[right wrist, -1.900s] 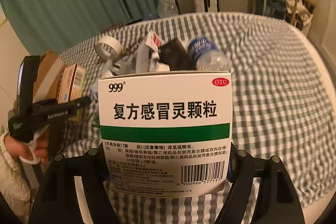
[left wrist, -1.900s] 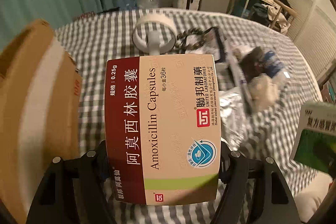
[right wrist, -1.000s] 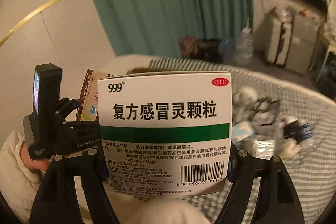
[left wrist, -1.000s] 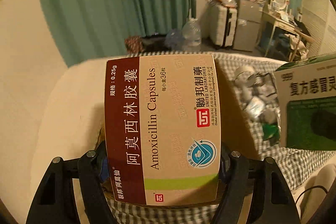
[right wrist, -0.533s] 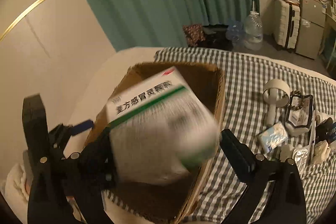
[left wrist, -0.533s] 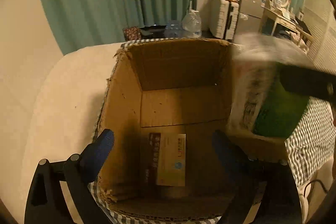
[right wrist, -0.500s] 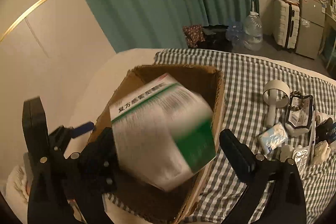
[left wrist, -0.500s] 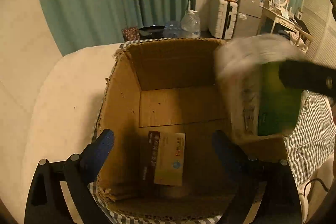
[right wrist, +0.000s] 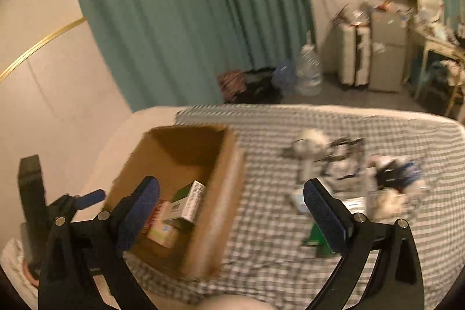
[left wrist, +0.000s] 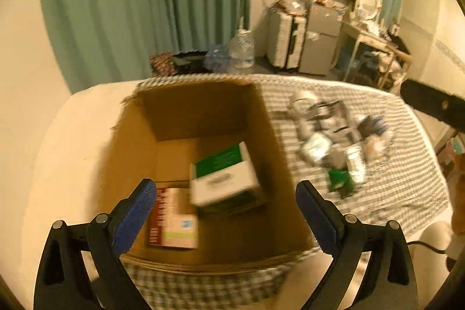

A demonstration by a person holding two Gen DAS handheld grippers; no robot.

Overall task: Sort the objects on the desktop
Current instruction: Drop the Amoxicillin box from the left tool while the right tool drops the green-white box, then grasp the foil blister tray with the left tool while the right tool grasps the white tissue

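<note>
Inside cardboard box (left wrist: 136, 141): two medicine boxes (left wrist: 223, 179) (overlapping).

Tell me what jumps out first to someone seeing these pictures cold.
The open cardboard box in the middle grabs the eye, with a green-and-white medicine box lying partly on a red-and-cream medicine box at its bottom. To its right, a blurred heap of small clutter sits on the checked cloth. In the foreground, the left gripper and the right gripper hang with jaws wide apart, holding nothing.
</note>
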